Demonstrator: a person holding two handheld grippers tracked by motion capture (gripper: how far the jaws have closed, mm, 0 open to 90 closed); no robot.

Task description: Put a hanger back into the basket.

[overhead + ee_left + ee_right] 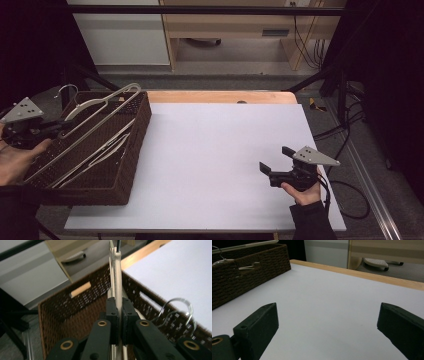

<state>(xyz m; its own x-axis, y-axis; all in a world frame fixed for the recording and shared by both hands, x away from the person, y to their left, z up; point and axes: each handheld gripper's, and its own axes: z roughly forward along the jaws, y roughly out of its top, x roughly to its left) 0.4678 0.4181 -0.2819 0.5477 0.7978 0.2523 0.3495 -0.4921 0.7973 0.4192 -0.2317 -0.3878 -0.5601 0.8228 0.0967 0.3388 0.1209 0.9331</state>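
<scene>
1. My left gripper (59,128) is sitting at the left edge of the wicker basket (137,145), fingers clamped shut on a cream clothes hanger (95,107).
2. In the left gripper view the finger pads (112,312) are pressing on both sides of the hanger's thin bar (117,277), which is running straight up between them.
3. The held hanger is lying tilted across the basket top, its far end poking past the basket's back rim, near the worktop's wooden edge (220,96).
4. More hangers (100,152) are lying inside the basket, stacked diagonally along its length; I cannot tell how many.
5. A wire hook (181,308) is sticking up by the basket's wall on the worktop side in the left gripper view; which hanger it belongs to is unclear.
6. The basket is sitting on the left side of the white worktop (220,160), overhanging its left edge.
7. My right gripper (276,163) is hovering low over the worktop's right side, well apart from the basket, pointing left toward it.
8. Its fingers (259,326) are standing wide open, nothing between them, just bare white surface below.
9. My right hand (302,192) is gripping the tool from below, cable trailing off the worktop's right edge.
</scene>
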